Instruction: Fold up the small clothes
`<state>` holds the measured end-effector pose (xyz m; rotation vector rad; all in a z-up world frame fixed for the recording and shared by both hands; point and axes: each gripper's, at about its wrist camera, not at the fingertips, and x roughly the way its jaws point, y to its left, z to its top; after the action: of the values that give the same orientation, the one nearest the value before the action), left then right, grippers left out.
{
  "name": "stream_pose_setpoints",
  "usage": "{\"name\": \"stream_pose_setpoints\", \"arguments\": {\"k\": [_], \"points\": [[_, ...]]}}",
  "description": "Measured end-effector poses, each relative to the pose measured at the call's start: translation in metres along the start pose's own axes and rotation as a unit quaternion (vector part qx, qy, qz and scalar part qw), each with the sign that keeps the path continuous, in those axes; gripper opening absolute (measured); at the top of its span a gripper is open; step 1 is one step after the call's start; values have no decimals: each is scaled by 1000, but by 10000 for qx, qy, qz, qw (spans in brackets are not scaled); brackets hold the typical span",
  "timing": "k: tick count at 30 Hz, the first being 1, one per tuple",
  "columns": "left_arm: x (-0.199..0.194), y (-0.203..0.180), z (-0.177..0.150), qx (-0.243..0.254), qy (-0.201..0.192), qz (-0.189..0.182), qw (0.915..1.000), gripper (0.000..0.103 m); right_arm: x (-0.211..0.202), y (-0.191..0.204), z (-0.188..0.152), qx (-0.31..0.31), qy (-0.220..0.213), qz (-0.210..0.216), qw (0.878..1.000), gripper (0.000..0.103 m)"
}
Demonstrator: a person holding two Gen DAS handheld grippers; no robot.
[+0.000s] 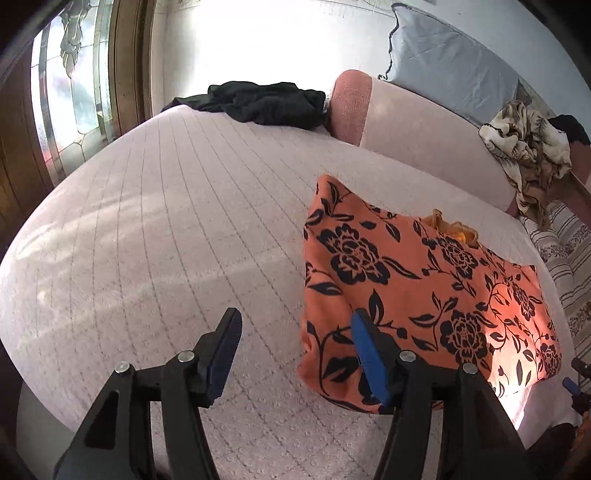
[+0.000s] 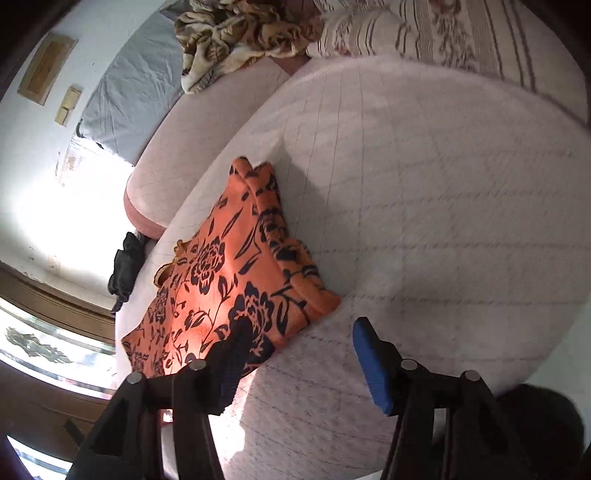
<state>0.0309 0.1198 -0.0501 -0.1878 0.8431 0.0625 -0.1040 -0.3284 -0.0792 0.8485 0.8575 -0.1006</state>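
Observation:
An orange garment with a black flower print lies folded on the pale quilted bed. My left gripper hovers open just left of its near corner, with its right finger in front of the cloth's edge and nothing between the pads. In the right wrist view the same orange garment lies to the left. My right gripper stands open off its near right corner, the left finger in front of the cloth, with nothing held. A bit of yellow cloth peeks from under the garment's far edge.
A black garment lies at the bed's far edge by a pink bolster. A grey pillow and a brown patterned blanket sit behind it. Striped bedding lies at the right. A wooden door with glass stands left.

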Motion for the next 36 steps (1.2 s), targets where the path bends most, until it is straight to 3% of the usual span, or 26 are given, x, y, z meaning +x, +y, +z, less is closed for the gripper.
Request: {"name": "stream_pose_setpoints", "arguments": {"k": [3,6,10,12,15,17,18,21,26,33,36], "points": [[-3,-6,16,125,-167,-154,9997,62,-18,24,25,-494,-220,203,9983,61],[11,-23,28,234,-88,-410,9988,64,-4,71,46,-1119,30,769,9907,62],[40,-52,31,427,88,-716,9965,65,72,116,68,-1280,1244,1556,9716,66],[59,-62,35,514,166,-685,9962,70,120,125,79,-1328,1837,1563,9613,66],[99,-69,39,625,507,-488,9956,71,170,106,114,-1173,1603,907,9759,66],[118,-64,40,563,618,-251,9962,71,183,76,146,-231,1143,1192,9860,64],[123,-62,41,535,570,-235,9967,71,184,67,157,-15,944,1054,9899,64],[125,-62,46,574,499,-211,9969,71,179,60,169,50,731,1012,9922,65],[112,-57,49,378,541,-231,9976,71,128,80,145,-646,356,734,9946,68],[50,-31,22,192,304,-255,9990,74,60,102,45,-1170,897,1371,9795,71],[55,-14,0,126,649,-118,9977,74,47,95,8,-1294,982,1289,9782,73]]}}
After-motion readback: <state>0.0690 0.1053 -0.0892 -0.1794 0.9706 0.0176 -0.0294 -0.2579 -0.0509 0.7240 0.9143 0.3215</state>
